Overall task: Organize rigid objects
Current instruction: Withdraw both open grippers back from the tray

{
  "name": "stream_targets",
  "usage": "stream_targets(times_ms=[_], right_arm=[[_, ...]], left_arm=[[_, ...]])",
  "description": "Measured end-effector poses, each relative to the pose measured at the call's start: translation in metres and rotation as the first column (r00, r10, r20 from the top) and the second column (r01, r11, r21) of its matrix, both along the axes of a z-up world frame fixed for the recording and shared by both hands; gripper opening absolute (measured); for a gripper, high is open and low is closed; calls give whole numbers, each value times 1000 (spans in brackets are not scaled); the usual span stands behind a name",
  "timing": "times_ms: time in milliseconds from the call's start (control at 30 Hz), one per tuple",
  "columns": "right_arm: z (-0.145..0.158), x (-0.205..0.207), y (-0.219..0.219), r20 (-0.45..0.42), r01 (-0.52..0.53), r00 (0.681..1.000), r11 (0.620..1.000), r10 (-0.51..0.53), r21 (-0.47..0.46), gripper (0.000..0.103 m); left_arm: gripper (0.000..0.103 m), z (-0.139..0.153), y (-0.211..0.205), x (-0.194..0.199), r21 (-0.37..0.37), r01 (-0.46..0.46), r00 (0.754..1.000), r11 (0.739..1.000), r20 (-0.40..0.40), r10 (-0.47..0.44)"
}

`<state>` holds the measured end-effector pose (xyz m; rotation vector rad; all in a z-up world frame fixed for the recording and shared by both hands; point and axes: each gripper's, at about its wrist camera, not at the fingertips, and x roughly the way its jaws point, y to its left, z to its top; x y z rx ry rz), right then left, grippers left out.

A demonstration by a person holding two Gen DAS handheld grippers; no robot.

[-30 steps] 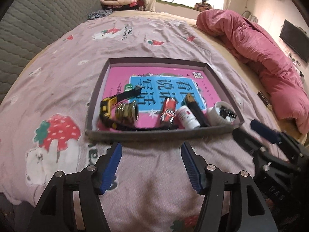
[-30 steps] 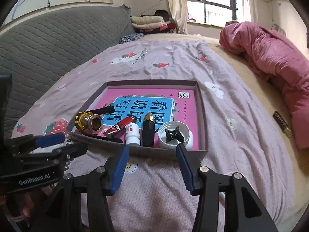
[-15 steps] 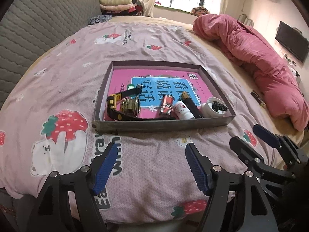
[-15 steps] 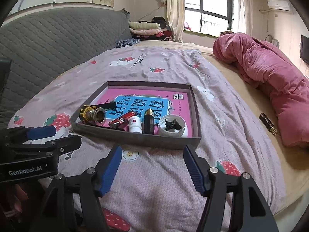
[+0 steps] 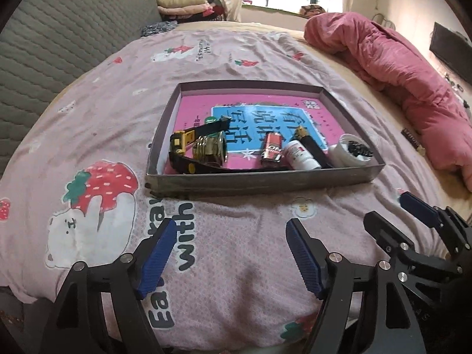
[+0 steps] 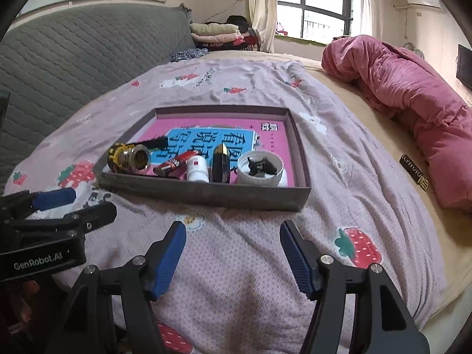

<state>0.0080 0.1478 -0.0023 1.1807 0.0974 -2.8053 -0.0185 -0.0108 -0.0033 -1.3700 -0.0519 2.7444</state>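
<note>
Seemingly finishing: small rigid items (image 5: 273,152) lying grouped inside tray (image 5: 259,178) on bed (image 5: 97,109); left tool (image 5: 228,261) and right tool (image 6: 233,258) both hanging spread apart, carrying nothing.

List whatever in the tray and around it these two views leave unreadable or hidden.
- Tray floor beneath the row of items: hidden by its near wall, both views.
- Black pieces inside the white jar: too small to identify.
- Label print on the small white bottle: too small to read.
- Black strap behind the brass fitting: partly covered, left wrist view.
- Dark tag on the bed: lettering blurred.
</note>
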Motion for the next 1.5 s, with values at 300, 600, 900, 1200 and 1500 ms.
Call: stream_targets(times_ms=[300,600,900,1200,1500], right_arm=[[-7,-3,7,1,52,999,999,-52,2,66],[-10,0,7,5,51,999,999,-51,-10,66],[-14,-1,3,23,40,999,999,-40,-4,66],[-18,-2,4,41,47,998,999,-46,-8,66],[-19,-2,3,43,47,998,999,-47,-6,66]], left_arm=[[77,-17,-1,-2,12,-9,999,1000,37,8],[77,-23,3,-1,37,-5,999,999,51,3],[77,-22,2,-1,45,-8,999,999,44,6],[77,-23,0,-2,50,-8,999,999,54,5],[77,-22,-1,-2,26,-21,999,999,42,20]])
